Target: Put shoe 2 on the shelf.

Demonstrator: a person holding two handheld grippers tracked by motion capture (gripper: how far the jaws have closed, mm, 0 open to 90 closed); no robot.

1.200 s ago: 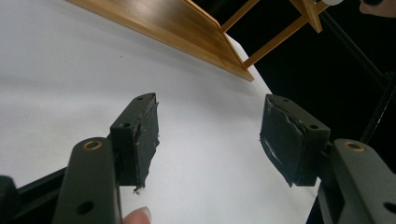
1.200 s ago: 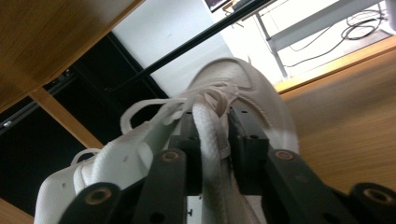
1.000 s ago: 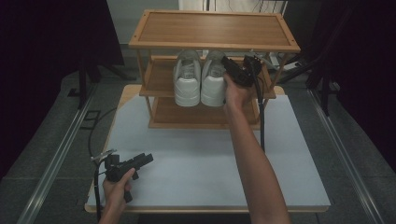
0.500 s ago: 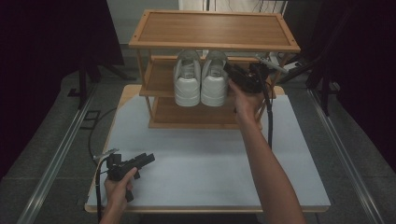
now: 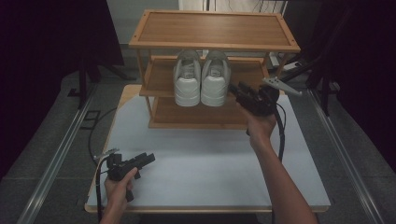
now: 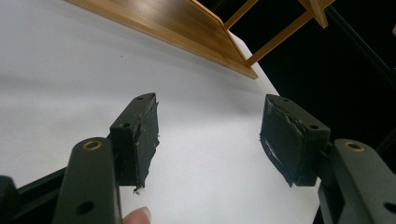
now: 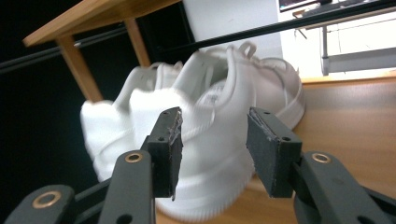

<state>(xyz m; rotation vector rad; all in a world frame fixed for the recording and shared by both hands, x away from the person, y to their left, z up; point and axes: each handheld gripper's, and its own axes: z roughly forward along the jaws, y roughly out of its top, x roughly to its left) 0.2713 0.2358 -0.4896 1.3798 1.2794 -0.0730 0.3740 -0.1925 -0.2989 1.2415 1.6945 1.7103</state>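
Both white sneakers (image 5: 201,78) look parked on my bamboo shoe rack (image 5: 212,45). My right gripper (image 5: 239,93) is beside them, jaws just opening, nothing held. Left gripper (image 5: 145,159) sits open, empty; next I'd back out without bumping them.

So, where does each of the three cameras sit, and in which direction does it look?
High view: above the table's near edge, looking forward and down at the shoe rack; both forearms show, left gripper, right gripper.
Left gripper view: on the left gripper, facing the white table; jaws apart, a fingertip.
Right gripper view: on the right gripper, facing the white shoes; jaws apart.
All three show the rack.
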